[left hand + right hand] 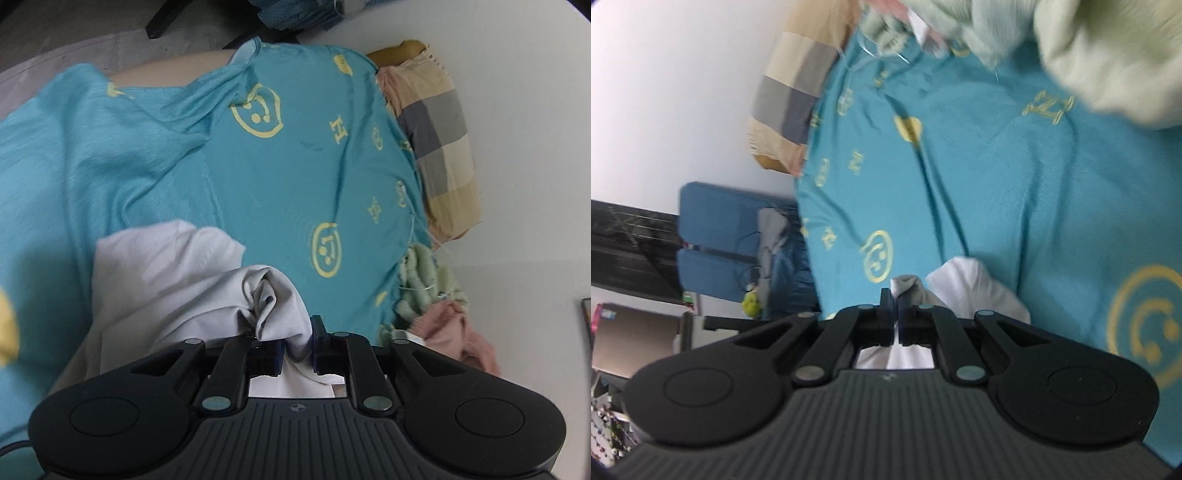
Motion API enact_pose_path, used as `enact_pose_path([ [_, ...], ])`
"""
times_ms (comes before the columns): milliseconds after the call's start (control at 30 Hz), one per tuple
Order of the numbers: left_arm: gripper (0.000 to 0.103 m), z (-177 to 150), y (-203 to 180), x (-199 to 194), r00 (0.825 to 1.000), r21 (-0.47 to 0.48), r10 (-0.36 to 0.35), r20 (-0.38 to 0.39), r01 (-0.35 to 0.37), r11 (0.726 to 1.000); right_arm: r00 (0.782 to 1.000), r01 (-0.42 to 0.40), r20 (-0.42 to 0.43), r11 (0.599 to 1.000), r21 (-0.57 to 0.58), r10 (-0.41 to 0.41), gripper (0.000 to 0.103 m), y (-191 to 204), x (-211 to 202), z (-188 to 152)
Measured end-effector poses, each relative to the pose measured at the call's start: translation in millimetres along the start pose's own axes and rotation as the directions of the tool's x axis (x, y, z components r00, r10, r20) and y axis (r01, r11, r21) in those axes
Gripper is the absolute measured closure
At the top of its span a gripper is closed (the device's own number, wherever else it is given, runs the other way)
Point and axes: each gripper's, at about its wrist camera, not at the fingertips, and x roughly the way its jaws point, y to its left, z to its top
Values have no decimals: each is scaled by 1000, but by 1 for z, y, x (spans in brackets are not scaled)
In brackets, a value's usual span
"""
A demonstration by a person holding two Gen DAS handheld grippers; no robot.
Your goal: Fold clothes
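Note:
A white garment [177, 280] lies crumpled on a teal bedsheet [295, 166] printed with yellow smiley faces and letters. In the left wrist view my left gripper [297, 343] is shut on a bunched fold of this white cloth, which bulges up between the pads. The right wrist view shows my right gripper [894, 302] shut tight on another corner of the white garment [975, 291], a small tuft poking out above the fingertips. The rest of the cloth hangs below both grippers and is partly hidden by them.
A checked beige and grey pillow [436, 140] lies against the white wall at the bed's edge. A fluffy pale green garment [424, 280] and a pink one [458, 332] are heaped beside it. A blue chair [716, 236] stands past the bed.

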Motion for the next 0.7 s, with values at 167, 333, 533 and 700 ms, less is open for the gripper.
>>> enact_pose_path([
  [167, 88, 12, 14, 36, 999, 65, 38, -34, -36, 997, 998, 52, -37, 999, 15, -52, 97, -23, 38, 12],
  [333, 75, 8, -3, 32, 996, 255, 75, -37, -63, 965, 998, 32, -56, 999, -26, -33, 95, -21, 36, 10],
  [533, 33, -19, -37, 5, 991, 543, 124, 55, -134, 829, 997, -51, -76, 961, -272, 32, 67, 9, 11, -8],
  [700, 25, -37, -42, 2, 970, 678, 181, 162, -243, 693, 999, -46, -36, 881, -470, 33, 34, 30, -1, -25],
])
